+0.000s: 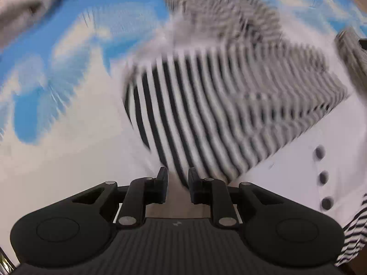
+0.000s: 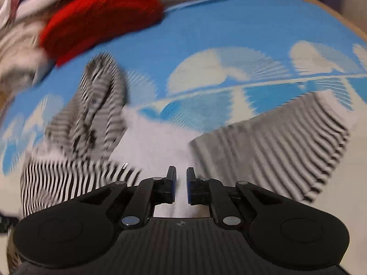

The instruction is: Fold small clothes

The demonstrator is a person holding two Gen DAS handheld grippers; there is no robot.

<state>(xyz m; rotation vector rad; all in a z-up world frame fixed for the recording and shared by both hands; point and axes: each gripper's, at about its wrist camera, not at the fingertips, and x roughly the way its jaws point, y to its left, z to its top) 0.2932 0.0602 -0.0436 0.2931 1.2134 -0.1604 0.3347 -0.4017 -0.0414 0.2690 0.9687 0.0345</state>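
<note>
A small black-and-white striped garment with a white panel and dark buttons (image 1: 321, 176) lies on a blue-and-white cloud-print cloth (image 1: 68, 87). In the left wrist view the striped body (image 1: 218, 114) is just ahead of my left gripper (image 1: 177, 178), whose jaws stand slightly apart with nothing between them. In the right wrist view a striped sleeve (image 2: 96, 114) lies left, a folded striped part (image 2: 275, 144) right, and white fabric between. My right gripper (image 2: 181, 178) hovers over the white fabric, jaws a narrow gap apart, empty. Both views are motion-blurred.
A red knitted garment (image 2: 101, 20) and a heap of other clothes (image 2: 18, 52) lie at the far left of the cloth (image 2: 252, 34). A wooden edge (image 2: 344, 18) shows beyond the cloth at the far right.
</note>
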